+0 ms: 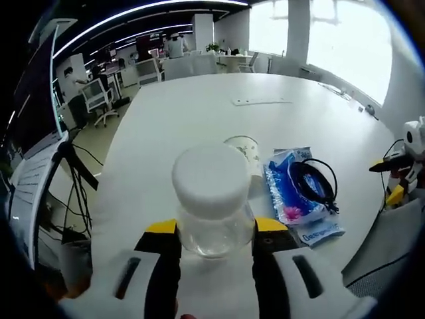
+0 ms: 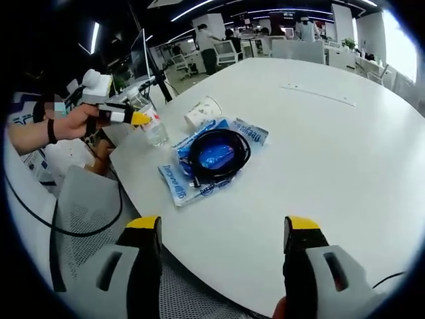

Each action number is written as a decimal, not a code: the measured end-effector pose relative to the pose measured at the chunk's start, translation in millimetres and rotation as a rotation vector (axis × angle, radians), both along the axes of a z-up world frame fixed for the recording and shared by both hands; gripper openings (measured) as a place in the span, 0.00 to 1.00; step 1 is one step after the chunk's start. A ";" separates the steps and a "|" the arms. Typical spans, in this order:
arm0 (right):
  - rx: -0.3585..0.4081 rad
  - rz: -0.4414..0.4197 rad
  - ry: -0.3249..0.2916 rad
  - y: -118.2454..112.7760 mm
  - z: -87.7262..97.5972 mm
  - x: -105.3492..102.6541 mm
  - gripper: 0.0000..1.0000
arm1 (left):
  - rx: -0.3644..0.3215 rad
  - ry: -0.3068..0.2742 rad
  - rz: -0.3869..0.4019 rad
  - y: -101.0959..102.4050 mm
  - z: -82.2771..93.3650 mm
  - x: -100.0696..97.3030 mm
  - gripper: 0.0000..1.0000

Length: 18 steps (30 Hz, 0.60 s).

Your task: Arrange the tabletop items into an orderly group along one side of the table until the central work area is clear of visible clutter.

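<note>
Your left gripper (image 1: 216, 232) has its two yellow-tipped jaws pressed against the sides of a clear jar (image 1: 214, 203) with a white lid; the jar stands upright on the white table (image 1: 199, 113), close to the table's near edge in the left gripper view. Just behind the jar a paper cup (image 1: 244, 150) lies on its side. Beside the cup, toward the right in that view, lie blue-and-white plastic packets (image 1: 295, 193) with a coil of black cable (image 1: 312, 183) resting on top of them. Farther along the table, near its far side, a flat pale strip (image 1: 261, 102) lies on the surface.

Your right gripper (image 2: 222, 229) is spread wide, its jaws well apart with nothing between them, hovering above the table's near edge in the right gripper view. Beyond it sit the packets (image 2: 199, 174) with the cable (image 2: 218, 153) coiled on them, then the cup (image 2: 202, 111) on its side, and to the left of these the jar (image 2: 153, 126) at the table's edge, gripped by your left gripper (image 2: 136, 118), with your hand (image 2: 80, 119) behind it. A grey mesh chair (image 2: 86, 219) stands beside the table's edge near you. Far behind are office chairs (image 1: 99, 96) and desks.
</note>
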State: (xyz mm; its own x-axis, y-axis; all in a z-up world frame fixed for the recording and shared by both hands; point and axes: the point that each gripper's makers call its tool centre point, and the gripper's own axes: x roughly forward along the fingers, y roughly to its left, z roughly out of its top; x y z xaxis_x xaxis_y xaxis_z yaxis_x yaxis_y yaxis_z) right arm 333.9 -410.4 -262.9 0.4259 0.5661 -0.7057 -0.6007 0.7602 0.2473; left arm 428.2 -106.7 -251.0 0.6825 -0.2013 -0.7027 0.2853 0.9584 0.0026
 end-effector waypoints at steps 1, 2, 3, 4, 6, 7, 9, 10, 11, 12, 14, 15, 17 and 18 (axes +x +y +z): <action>0.000 -0.001 0.001 -0.2 0.0 -0.7 0.75 | -0.004 -0.001 0.002 0.1 0.1 1.2 0.41; 0.000 -0.001 0.002 -0.6 -0.4 -1.0 0.74 | -0.005 -0.003 0.002 0.1 0.2 2.1 0.41; 0.000 -0.002 0.004 -1.2 -0.9 -1.3 0.75 | -0.003 -0.004 0.002 0.3 0.2 3.0 0.41; 0.000 -0.003 0.005 -1.7 -1.0 -1.7 0.75 | -0.003 -0.005 0.003 0.6 0.3 4.2 0.41; -0.002 -0.006 0.007 -3.1 -0.8 -2.9 0.74 | -0.002 -0.005 0.004 0.8 0.3 7.1 0.41; -0.002 -0.010 0.007 -4.5 -0.8 -3.1 0.74 | -0.001 -0.005 0.003 0.8 0.3 8.9 0.41; -0.002 -0.015 0.008 -6.1 -1.3 -3.3 0.74 | 0.001 -0.005 0.002 1.1 0.3 11.4 0.41; -0.001 -0.018 0.008 -6.7 -1.4 -3.5 0.74 | 0.000 -0.004 0.003 1.2 0.3 13.3 0.41; -0.001 -0.020 0.009 -7.0 -1.3 -4.0 0.74 | 0.001 -0.004 0.002 1.1 0.2 15.0 0.41; -0.001 -0.021 0.008 -7.4 -1.7 -3.9 0.74 | 0.001 -0.003 0.002 1.0 0.2 16.2 0.41; -0.002 -0.026 0.010 -8.7 -2.6 -4.1 0.74 | 0.002 -0.003 0.000 0.8 0.4 18.7 0.41; -0.002 -0.027 0.010 -8.9 -2.7 -4.0 0.74 | 0.003 -0.003 -0.001 0.7 0.4 20.0 0.41; 0.000 -0.031 0.011 -8.6 -2.0 -4.6 0.74 | 0.003 -0.004 -0.003 0.5 0.5 23.4 0.41; -0.001 -0.033 0.012 -8.9 -2.2 -4.6 0.74 | 0.004 -0.003 -0.005 0.2 0.6 24.5 0.41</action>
State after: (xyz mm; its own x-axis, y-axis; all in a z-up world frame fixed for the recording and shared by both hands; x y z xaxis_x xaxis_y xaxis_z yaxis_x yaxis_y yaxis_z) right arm 329.2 -419.3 -265.2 0.4359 0.5515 -0.7112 -0.5723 0.7797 0.2539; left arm 452.7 -106.5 -250.5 0.6835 -0.2021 -0.7014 0.2900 0.9570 0.0068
